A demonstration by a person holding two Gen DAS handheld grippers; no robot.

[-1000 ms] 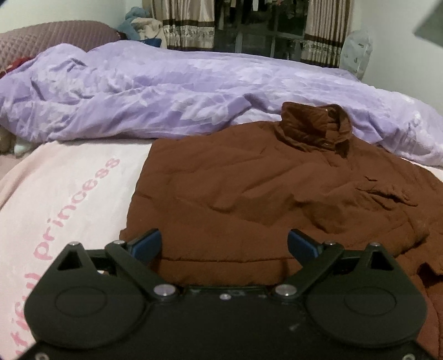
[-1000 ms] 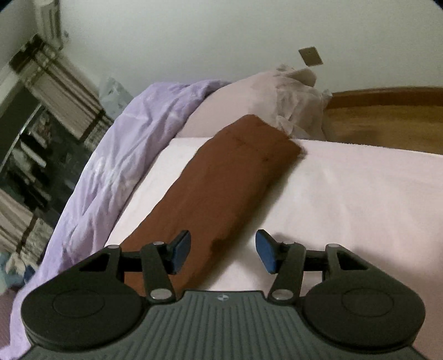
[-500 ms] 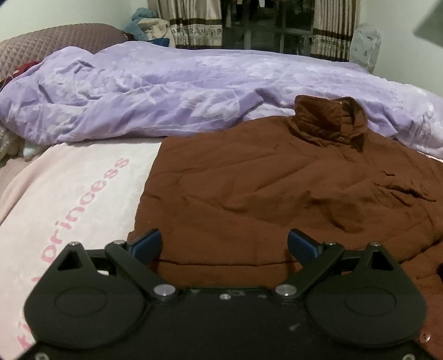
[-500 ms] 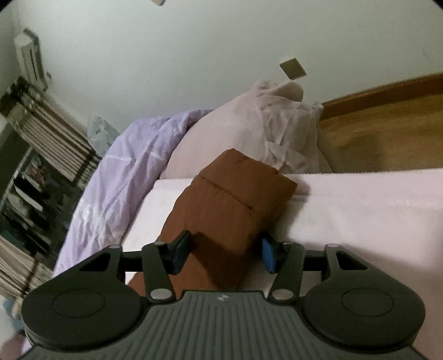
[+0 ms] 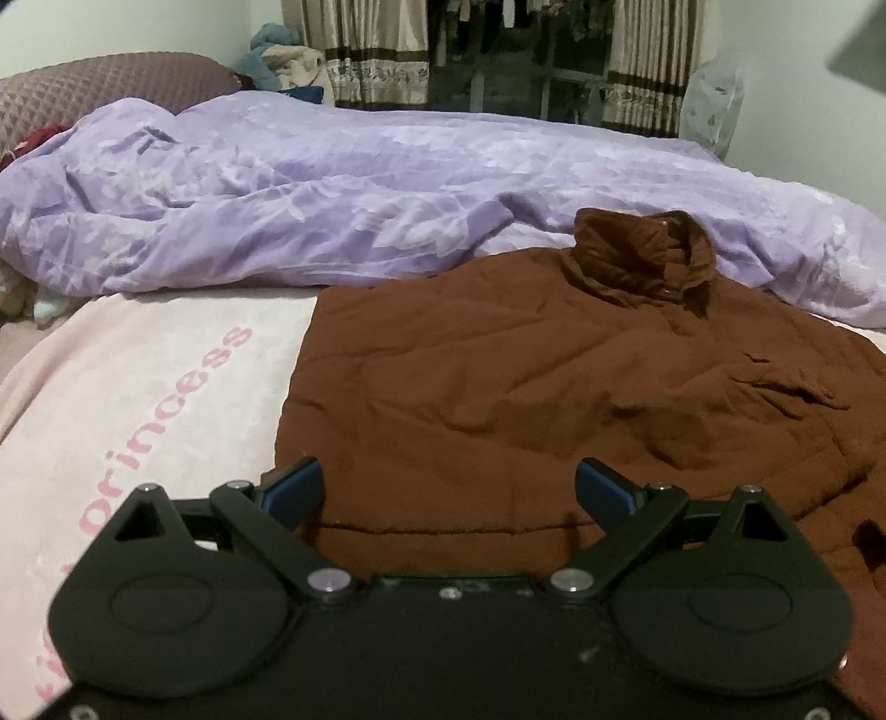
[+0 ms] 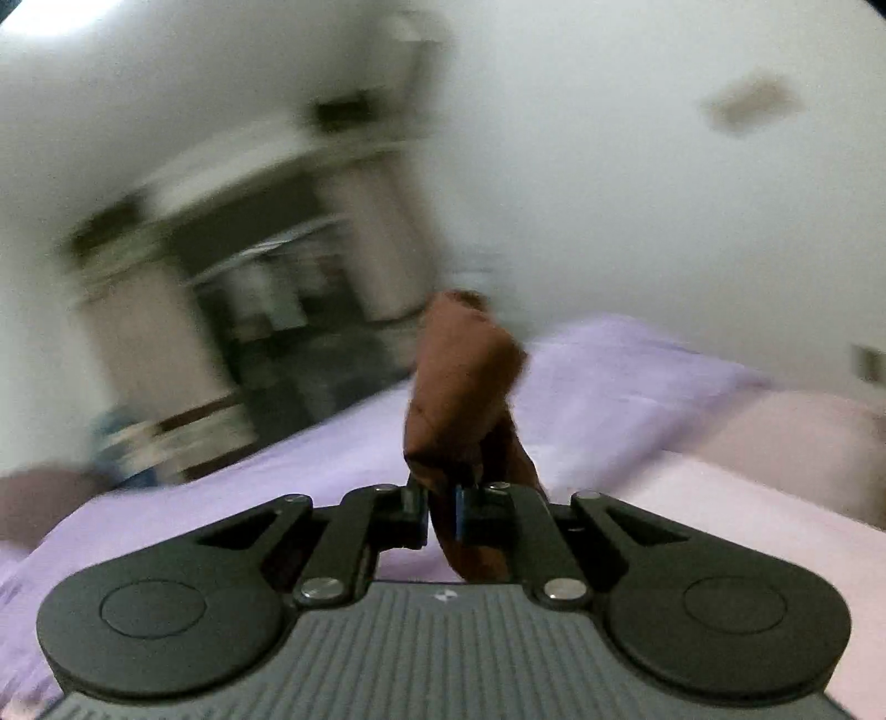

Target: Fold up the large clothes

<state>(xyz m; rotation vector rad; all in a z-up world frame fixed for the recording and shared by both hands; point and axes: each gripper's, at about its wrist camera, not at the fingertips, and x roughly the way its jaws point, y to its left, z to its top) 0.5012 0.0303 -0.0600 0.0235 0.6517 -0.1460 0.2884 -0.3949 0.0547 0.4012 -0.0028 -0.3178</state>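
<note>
A brown padded jacket (image 5: 526, 387) lies spread on the bed in the left wrist view, collar (image 5: 642, 255) at the far side. My left gripper (image 5: 448, 490) is open and empty, low over the jacket's near hem. In the blurred right wrist view my right gripper (image 6: 441, 509) is shut on the jacket's brown sleeve (image 6: 459, 382), whose end stands up above the fingers, lifted off the bed.
A rumpled lilac duvet (image 5: 332, 194) lies across the far side of the bed. A pink sheet with "princess" lettering (image 5: 144, 399) covers the left. A quilted headboard (image 5: 99, 88), curtains and a dark window (image 5: 498, 50) stand behind.
My right gripper closed on the sleeve end and swung it up and round off the bed. My left gripper stayed open and edged slightly over the hem.
</note>
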